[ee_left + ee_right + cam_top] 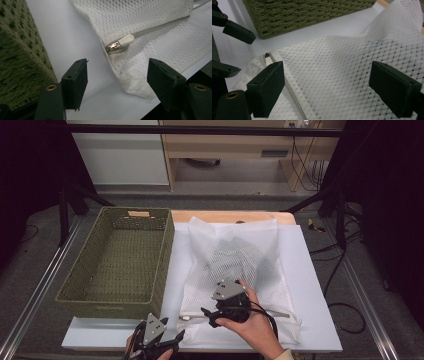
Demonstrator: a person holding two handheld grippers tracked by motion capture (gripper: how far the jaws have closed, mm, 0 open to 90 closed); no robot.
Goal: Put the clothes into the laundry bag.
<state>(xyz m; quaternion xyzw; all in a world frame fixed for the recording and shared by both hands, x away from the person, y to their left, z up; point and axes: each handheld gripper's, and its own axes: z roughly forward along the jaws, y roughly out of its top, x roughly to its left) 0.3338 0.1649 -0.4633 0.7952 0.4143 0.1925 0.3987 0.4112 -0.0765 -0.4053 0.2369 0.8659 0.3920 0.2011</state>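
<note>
A white mesh bag (235,265) with dark clothing inside lies flat on the white table top (305,270). Its zip runs along the near edge, and the white zipper pull (185,318) sits at the near left corner. My left gripper (172,342) is at the table's front edge, open, aimed at that pull (122,41). The bag's corner (130,72) lies between its jaws (120,75), untouched by the pads. A hand holds my right gripper (207,316) over the bag's near part. It (327,82) is open above the mesh (352,55), just right of the pull (267,55).
A green woven basket (165,255) stands empty on the left of the table, its near wall (17,50) close beside my left gripper. In the right gripper view the left gripper's jaws (232,50) show at the far left. Cables lie on the floor at the right.
</note>
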